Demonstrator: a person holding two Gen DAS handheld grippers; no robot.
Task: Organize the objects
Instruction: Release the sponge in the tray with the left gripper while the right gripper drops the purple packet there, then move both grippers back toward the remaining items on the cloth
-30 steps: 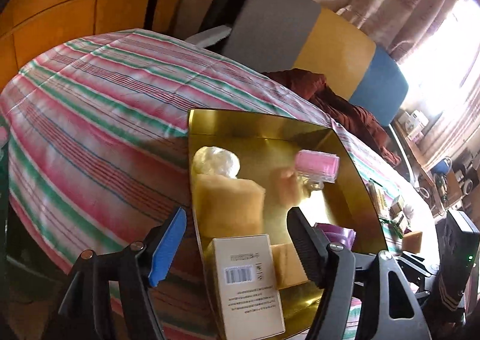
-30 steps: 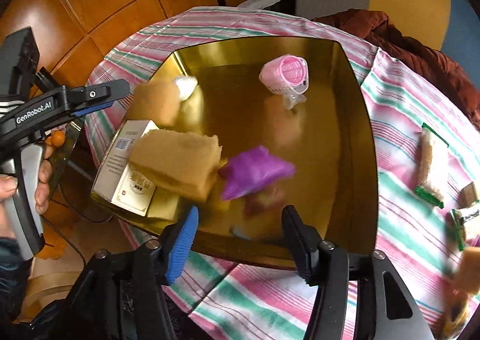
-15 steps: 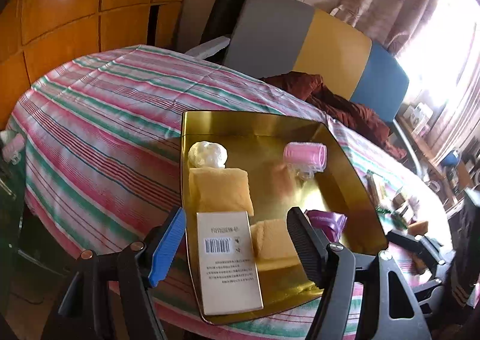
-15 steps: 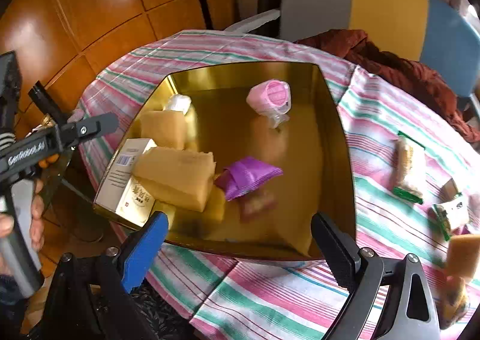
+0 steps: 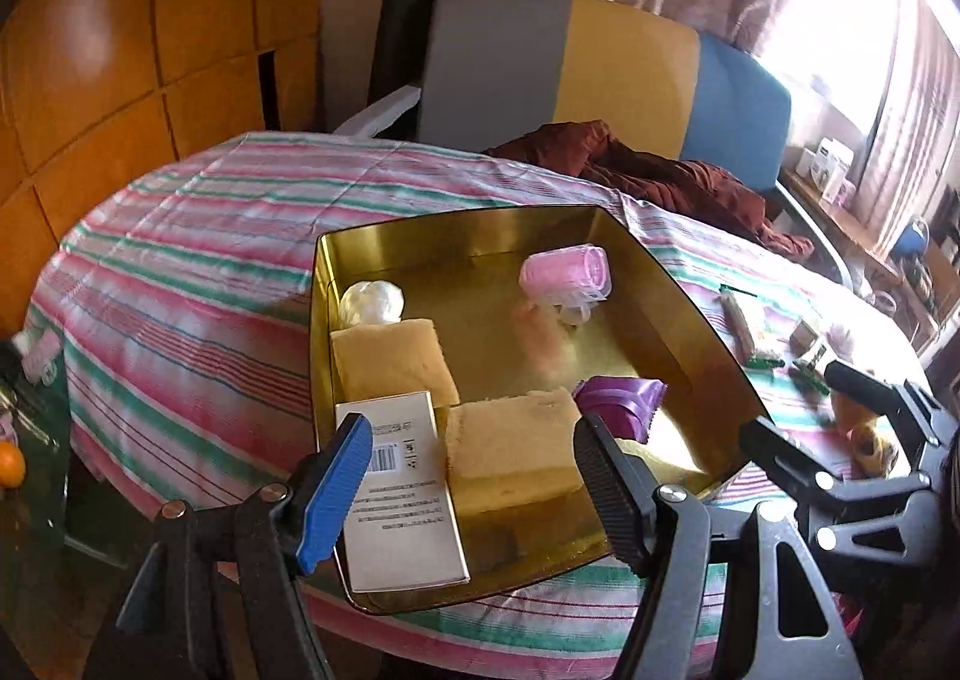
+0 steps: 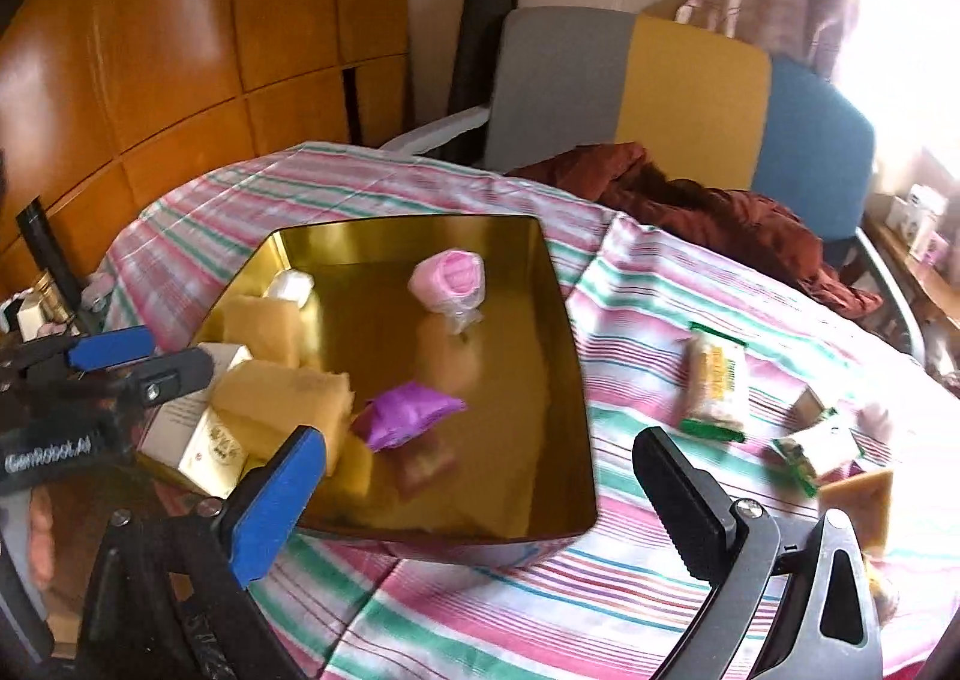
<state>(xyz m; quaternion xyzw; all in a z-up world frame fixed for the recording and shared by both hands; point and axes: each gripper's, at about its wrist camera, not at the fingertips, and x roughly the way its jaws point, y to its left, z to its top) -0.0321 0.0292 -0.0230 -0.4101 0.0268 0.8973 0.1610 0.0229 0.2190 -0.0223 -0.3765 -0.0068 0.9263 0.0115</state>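
At the far left of our view the left tool hangs over the near edge of the gold tray, its blue and black fingers spread wide with nothing between them. The tray sits on the striped tablecloth that covers the table. Under the blue finger lies a white box with a barcode, flat in the tray's near-left corner. Behind it we see a yellow sponge, and behind that a white ball in the far-left corner. A second sponge lies just right of the box, touching it. Next comes a purple packet, just beside that sponge, and farther back a pink roller lies on its side, well apart from the rest.

From the right wrist camera, our right tool hovers over the near-right corner of the tray, its fingers also wide apart and holding nothing. To the right of the tray, on the cloth, lies a green-edged snack packet, then a smaller packet and a brown block near the table's edge; these are blurred, so we may be misjudging what they are. Behind the table stands a grey, yellow and blue chair with a dark red garment draped on its seat.
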